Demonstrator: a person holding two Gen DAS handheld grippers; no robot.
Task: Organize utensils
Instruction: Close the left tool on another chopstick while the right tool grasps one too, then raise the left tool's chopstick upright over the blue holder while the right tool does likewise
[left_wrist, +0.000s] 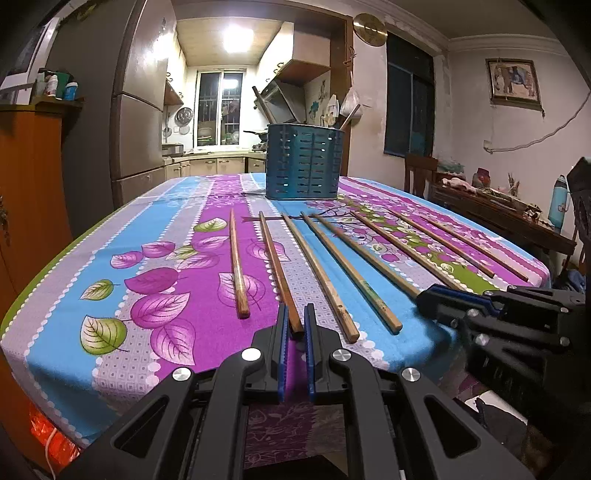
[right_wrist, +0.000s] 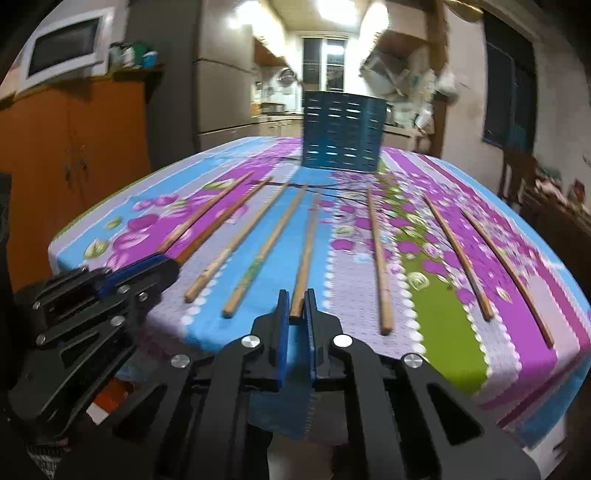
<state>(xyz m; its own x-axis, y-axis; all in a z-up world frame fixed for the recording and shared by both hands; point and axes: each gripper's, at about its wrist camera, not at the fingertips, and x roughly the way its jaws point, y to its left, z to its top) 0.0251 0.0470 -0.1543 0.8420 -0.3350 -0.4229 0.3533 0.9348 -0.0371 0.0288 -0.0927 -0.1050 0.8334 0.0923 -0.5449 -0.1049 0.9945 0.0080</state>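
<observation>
Several wooden chopsticks lie side by side on the flowered tablecloth (left_wrist: 177, 280), pointing toward a blue slotted utensil holder (left_wrist: 303, 162) at the far end, which also shows in the right wrist view (right_wrist: 341, 131). My left gripper (left_wrist: 296, 317) has its jaws narrowly apart around the near end of a dark brown chopstick (left_wrist: 277, 262). My right gripper (right_wrist: 297, 303) has its jaws closed in around the near end of another chopstick (right_wrist: 304, 254). Each gripper shows in the other's view: the right one (left_wrist: 428, 301), the left one (right_wrist: 166, 264).
The holder has a few utensils standing in it. The table's near edge drops away just below both grippers. A wooden cabinet (left_wrist: 29, 192) stands left of the table, a chair and a cluttered side table (left_wrist: 491, 206) on the right.
</observation>
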